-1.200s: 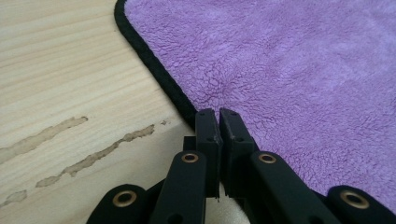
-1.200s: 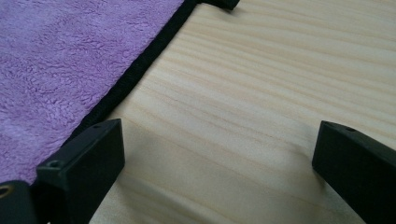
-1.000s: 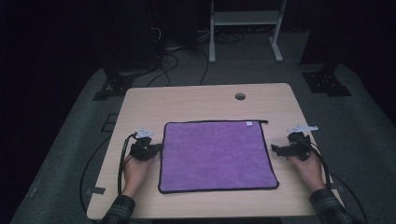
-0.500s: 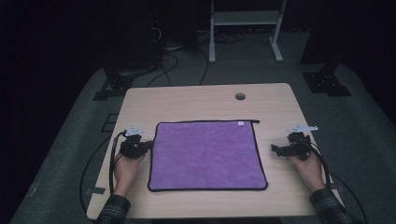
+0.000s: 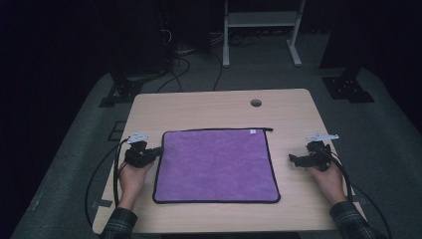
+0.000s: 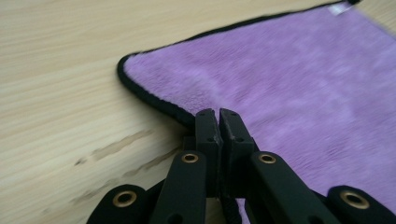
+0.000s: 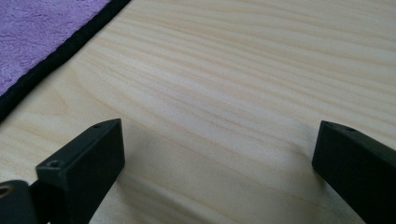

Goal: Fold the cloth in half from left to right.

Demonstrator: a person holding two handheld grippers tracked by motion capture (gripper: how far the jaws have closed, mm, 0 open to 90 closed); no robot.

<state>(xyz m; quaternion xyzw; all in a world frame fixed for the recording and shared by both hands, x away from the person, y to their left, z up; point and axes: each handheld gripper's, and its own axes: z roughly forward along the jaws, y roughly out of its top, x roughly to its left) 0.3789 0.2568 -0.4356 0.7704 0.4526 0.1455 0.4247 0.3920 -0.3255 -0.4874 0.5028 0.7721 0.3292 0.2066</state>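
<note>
Purple cloth flat on worktop, between both tongs. Left tongs clenched on cloth's black-trimmed left edge, near far-left corner; in left gripper view tips meet at hem, pinched strip itself hidden behind jaws. Right tongs released, jaws wide apart over bare wood, just right of cloth, not touching it. Right gripper view: cloth corner cut off at frame's top left; right jaw partly cropped. White tag at cloth's far edge, too small to read.
</note>
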